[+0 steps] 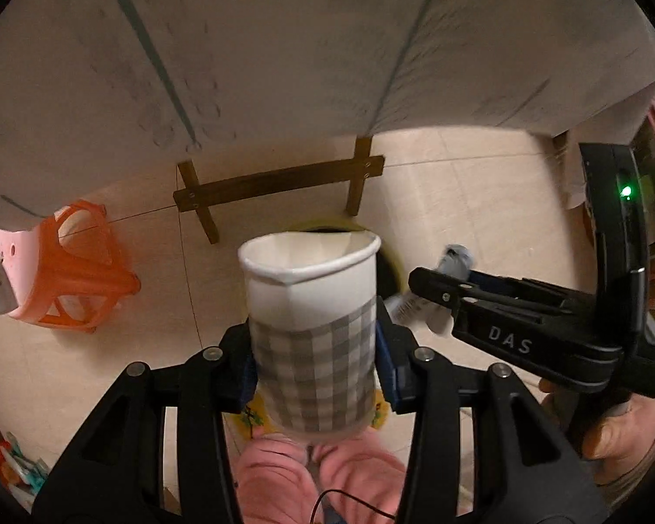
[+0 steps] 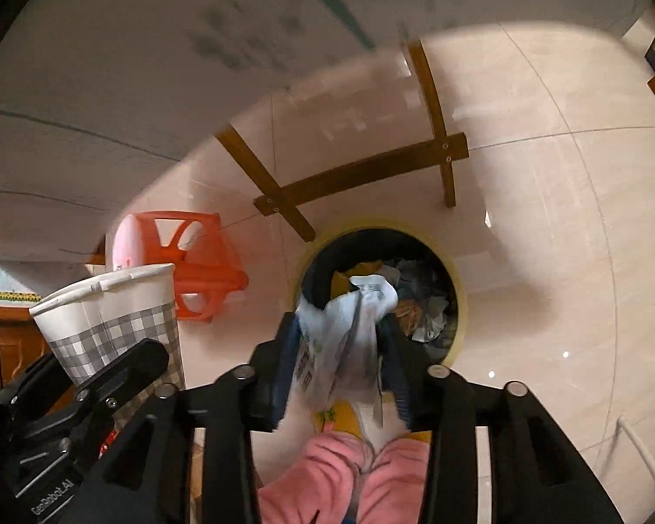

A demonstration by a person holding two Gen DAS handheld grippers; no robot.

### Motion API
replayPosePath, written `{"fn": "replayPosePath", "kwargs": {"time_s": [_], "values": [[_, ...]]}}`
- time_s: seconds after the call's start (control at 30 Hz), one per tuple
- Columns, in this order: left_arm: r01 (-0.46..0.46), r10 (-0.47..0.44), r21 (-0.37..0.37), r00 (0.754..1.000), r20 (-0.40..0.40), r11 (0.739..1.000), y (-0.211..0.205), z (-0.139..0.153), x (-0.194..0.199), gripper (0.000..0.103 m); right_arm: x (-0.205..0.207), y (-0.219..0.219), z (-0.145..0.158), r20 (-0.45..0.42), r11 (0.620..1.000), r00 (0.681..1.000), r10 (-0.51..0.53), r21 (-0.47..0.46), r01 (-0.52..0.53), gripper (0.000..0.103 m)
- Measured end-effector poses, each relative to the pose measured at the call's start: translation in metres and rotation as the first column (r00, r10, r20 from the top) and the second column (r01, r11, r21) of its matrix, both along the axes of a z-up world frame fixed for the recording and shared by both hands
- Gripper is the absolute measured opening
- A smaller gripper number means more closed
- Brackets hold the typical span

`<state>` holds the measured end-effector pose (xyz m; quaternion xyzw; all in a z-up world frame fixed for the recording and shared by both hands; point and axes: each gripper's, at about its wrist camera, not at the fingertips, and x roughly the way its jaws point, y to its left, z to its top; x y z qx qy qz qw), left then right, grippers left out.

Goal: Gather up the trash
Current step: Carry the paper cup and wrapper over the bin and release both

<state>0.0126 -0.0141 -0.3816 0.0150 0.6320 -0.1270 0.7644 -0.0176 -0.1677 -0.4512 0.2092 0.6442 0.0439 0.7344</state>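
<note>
A white paper cup [image 1: 310,314] with a grey check band and a dented rim stands upright between the pads of my left gripper [image 1: 314,362], which is shut on it. The cup [image 2: 109,314] also shows at the left of the right wrist view. A crumpled white printed wrapper [image 2: 345,332], blurred, hangs loosely between the fingers of my right gripper [image 2: 340,345], whose jaws stand apart around it. Just beyond it is a round yellow-rimmed bin [image 2: 458,305] with a black liner, full of paper scraps. In the left wrist view the bin [image 1: 391,262] is mostly hidden behind the cup, beside the right gripper [image 1: 432,292].
An orange plastic stool [image 2: 205,270] lies on its side left of the bin. A wooden table frame [image 2: 362,174] stands behind the bin under a hanging pale tablecloth [image 1: 284,43]. The floor is pale tile. A person's pink fuzzy legs [image 2: 349,480] are below the grippers.
</note>
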Motion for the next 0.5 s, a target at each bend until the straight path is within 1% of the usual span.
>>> {"fn": "replayPosePath", "kwargs": {"time_s": [0.03, 0.07, 0.1, 0.13, 0.17, 0.23, 0.33, 0.4, 0.5], "values": [[-0.001, 0.001, 0.008, 1.000, 0.003, 1.000, 0.000, -0.007, 0.001, 0.050, 0.002, 0.000, -0.007, -0.006, 1.000, 1.000, -0.002, 0.000, 0.002, 0.049], [-0.001, 0.001, 0.009, 1.000, 0.002, 1.000, -0.001, -0.012, 0.002, 0.056, 0.004, 0.000, -0.014, -0.012, 1.000, 1.000, -0.007, -0.004, 0.007, 0.052], [-0.005, 0.005, 0.008, 1.000, 0.000, 1.000, 0.000, -0.017, 0.004, 0.067, 0.005, 0.000, -0.019, -0.014, 1.000, 1.000, -0.013, -0.004, 0.013, 0.057], [-0.012, 0.012, 0.006, 1.000, 0.004, 1.000, 0.001, -0.020, 0.005, 0.071, 0.007, 0.000, -0.023, -0.015, 1.000, 1.000, -0.017, -0.001, 0.017, 0.059], [-0.018, 0.018, 0.003, 1.000, 0.008, 1.000, 0.003, -0.022, 0.006, 0.072, 0.010, 0.000, -0.027, -0.015, 1.000, 1.000, -0.020, -0.003, 0.020, 0.060], [-0.028, 0.028, 0.003, 1.000, 0.011, 1.000, 0.006, -0.025, 0.008, 0.079, 0.013, 0.001, -0.032, -0.016, 1.000, 1.000, -0.018, -0.007, 0.018, 0.062], [-0.039, 0.039, 0.001, 0.999, 0.012, 0.999, 0.013, -0.026, 0.014, 0.080, 0.014, 0.001, -0.033, -0.023, 1.000, 1.000, -0.018, -0.008, 0.017, 0.064], [-0.045, 0.045, 0.006, 0.999, 0.013, 0.999, 0.015, -0.026, 0.014, 0.080, 0.017, 0.003, -0.036, -0.025, 1.000, 0.999, -0.020, -0.008, 0.020, 0.064], [-0.048, 0.048, 0.008, 0.999, 0.017, 0.999, 0.020, -0.022, 0.013, 0.080, 0.015, 0.003, -0.034, -0.018, 1.000, 1.000, -0.020, -0.011, 0.019, 0.064]]}}
